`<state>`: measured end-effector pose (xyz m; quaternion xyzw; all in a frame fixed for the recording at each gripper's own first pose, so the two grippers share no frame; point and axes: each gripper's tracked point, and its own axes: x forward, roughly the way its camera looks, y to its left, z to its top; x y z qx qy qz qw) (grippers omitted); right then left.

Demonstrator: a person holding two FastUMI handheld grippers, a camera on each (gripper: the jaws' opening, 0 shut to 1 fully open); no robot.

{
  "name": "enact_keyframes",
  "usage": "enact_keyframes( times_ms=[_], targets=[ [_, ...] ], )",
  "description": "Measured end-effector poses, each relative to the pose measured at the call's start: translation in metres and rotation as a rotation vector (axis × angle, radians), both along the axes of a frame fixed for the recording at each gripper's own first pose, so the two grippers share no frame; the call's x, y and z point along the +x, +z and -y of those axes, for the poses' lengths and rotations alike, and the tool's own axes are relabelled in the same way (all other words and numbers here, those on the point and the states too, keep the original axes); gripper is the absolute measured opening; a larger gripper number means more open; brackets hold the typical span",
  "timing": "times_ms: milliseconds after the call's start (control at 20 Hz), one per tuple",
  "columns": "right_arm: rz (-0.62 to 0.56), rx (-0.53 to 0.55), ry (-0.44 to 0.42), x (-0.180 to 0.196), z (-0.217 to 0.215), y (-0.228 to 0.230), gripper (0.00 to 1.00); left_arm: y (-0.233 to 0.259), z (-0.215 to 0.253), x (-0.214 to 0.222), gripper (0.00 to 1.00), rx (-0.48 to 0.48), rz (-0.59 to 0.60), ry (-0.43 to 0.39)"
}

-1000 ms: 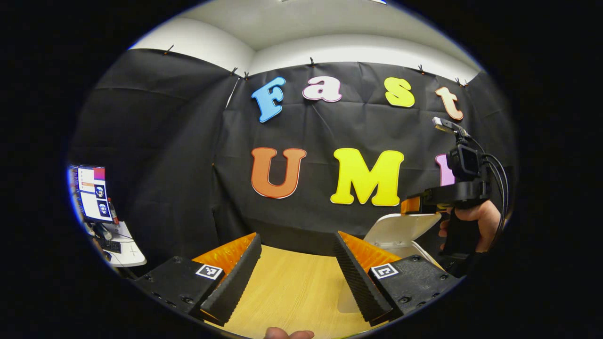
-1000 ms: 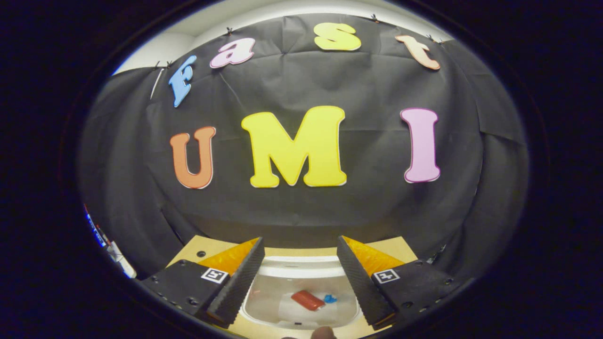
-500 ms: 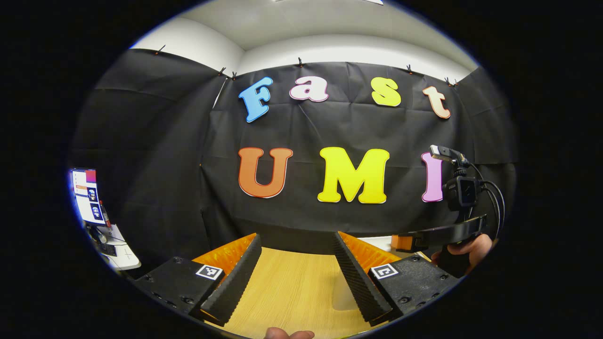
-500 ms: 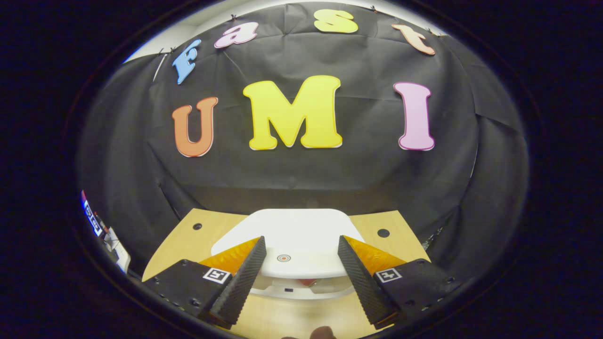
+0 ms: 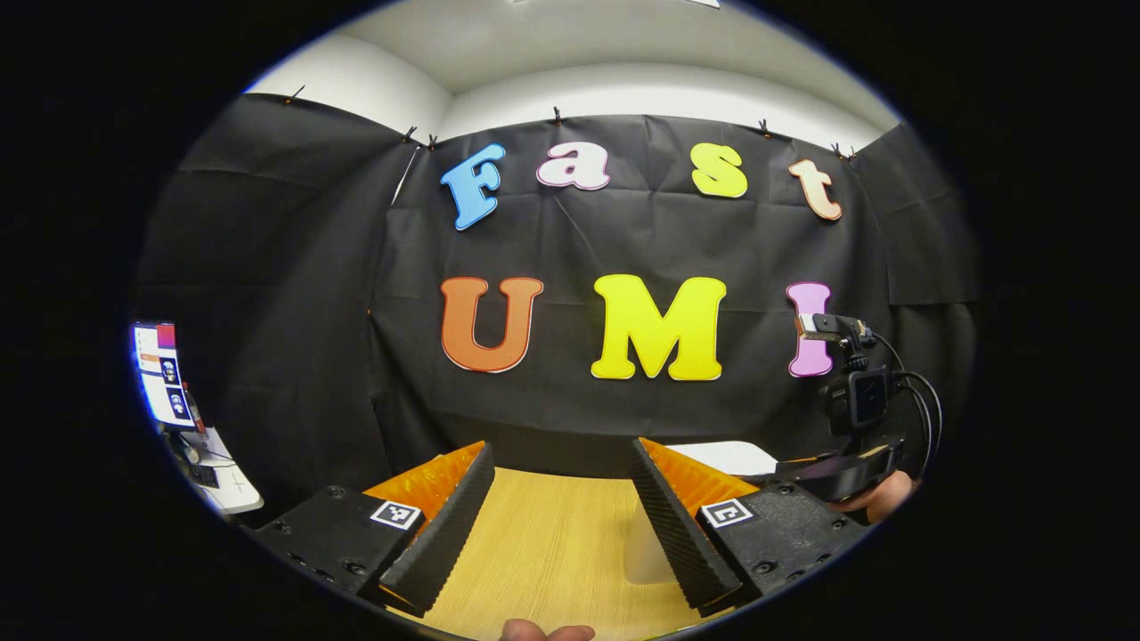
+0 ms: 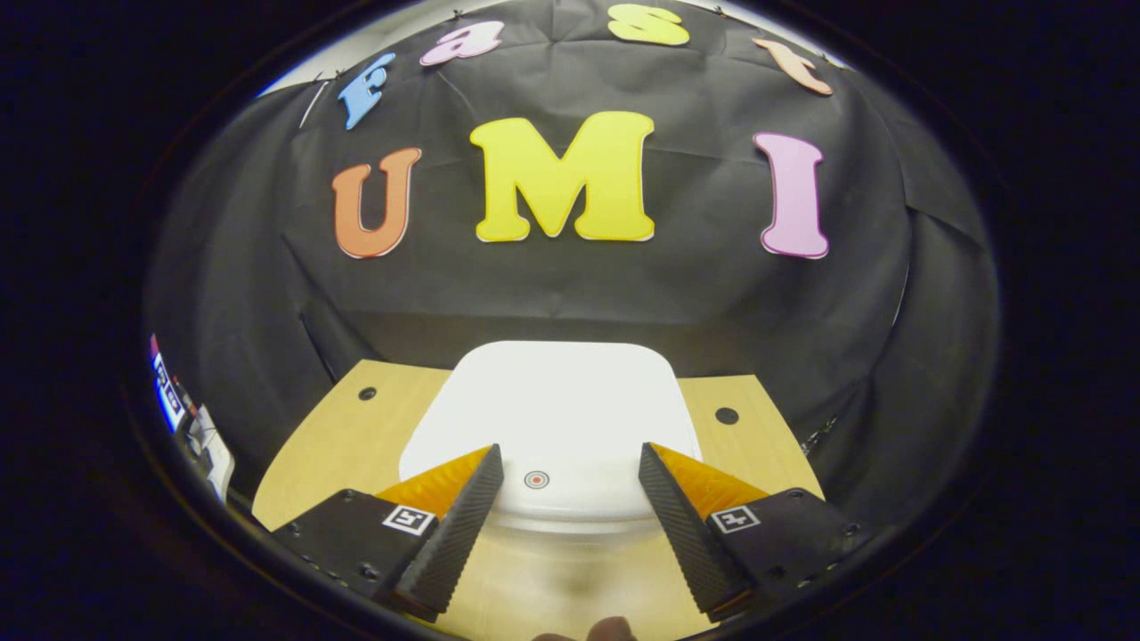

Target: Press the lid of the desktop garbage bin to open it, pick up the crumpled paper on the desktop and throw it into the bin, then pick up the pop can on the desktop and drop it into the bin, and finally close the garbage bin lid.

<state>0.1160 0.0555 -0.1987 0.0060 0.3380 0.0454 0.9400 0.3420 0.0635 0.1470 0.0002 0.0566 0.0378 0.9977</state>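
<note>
White rounded-square plastic bin lid [image 6: 552, 418] is down flat on the bin, small round button mark [image 6: 535, 480] at its near edge, hinge side toward the black cloth wall. No clear long axis; roughly square. It sits on the light wood surface [image 6: 347, 436], between two dark holes in the top. My right gripper [image 6: 570, 525] hangs just over the lid's near edge, fingers [image 6: 454, 525] spread apart, holding nothing. My left gripper [image 5: 561, 525] is off to the side over bare wood, fingers also spread, empty. From there I see the lid's corner [image 5: 726, 456] beside my right gripper's body [image 5: 850, 472]. Monitor [image 5: 158, 374] far left.
</note>
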Motion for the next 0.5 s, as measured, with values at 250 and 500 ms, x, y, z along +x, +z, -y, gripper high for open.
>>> enact_keyframes(
  times_ms=[250,500],
  targets=[
    [0.047,-0.008,0.015,-0.002,-0.001,-0.008,0.98,-0.007,0.002,0.001,0.98,-0.003,-0.017,-0.001],
    [0.122,0.001,0.02,-0.004,0.0,-0.011,1.0,-0.011,0.017,0.004,0.98,-0.014,-0.027,-0.03]
  ],
)
